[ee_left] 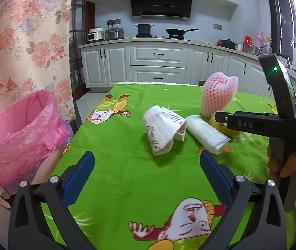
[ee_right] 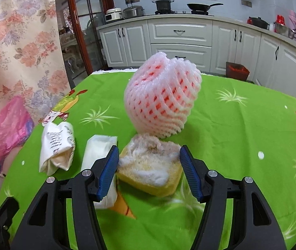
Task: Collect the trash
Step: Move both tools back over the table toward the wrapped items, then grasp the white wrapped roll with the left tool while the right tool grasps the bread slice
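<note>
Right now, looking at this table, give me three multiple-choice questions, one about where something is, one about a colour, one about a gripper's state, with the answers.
1. Where is the yellow sponge?
A. Inside the bin
B. Between the right gripper's fingers, in front of the foam fruit net
C. On the kitchen counter

2. What colour is the bin liner?
A. Pink
B. Black
C. Blue

3. How is the left gripper?
A. Shut on the crumpled paper
B. Shut on nothing
C. Open, holding nothing

Answers: 1 B, the blue pads flank the sponge; 2 A, pink plastic lines the bin; 3 C, only green tablecloth shows between its fingers.

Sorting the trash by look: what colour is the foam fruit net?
White foam net with red showing through its holes; right wrist view shows it best.
</note>
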Motion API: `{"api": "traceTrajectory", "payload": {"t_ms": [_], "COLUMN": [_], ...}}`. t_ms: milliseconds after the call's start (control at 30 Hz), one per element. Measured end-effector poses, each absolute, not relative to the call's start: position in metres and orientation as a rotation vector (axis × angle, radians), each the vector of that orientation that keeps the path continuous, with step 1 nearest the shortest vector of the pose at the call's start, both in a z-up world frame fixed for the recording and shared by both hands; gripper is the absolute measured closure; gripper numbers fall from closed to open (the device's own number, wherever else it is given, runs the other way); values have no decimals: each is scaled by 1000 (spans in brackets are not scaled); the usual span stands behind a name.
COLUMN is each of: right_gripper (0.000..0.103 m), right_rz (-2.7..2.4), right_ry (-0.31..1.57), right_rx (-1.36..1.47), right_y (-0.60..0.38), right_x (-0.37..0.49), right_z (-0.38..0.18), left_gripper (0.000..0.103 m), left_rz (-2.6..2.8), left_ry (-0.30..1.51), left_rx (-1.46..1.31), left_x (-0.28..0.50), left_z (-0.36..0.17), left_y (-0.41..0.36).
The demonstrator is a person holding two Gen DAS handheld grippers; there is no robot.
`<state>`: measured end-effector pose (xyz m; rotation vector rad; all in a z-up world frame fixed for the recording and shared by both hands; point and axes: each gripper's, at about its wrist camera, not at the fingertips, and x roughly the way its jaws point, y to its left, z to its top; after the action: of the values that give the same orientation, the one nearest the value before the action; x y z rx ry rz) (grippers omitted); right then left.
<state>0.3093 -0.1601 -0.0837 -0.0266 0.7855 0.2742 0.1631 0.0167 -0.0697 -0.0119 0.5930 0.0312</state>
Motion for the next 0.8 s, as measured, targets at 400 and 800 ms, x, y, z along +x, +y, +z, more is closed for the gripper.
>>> {"api": "traceTrajectory", "payload": {"t_ms": [400, 800], "right_gripper": [45, 52], "right_rz": [299, 241], "right_ry": [848, 743], "right_rx": [-3, 79], "right_y": [-171, -247], "right_x": [308, 253], "right_z": [-92, -69], "left_gripper": [5, 9], "left_rz": [14, -56], "left_ry": [605, 642], "left_rx": [-14, -40], "left_x": [165, 203], "left_z": [-69, -67], "left_y": [9, -47]}}
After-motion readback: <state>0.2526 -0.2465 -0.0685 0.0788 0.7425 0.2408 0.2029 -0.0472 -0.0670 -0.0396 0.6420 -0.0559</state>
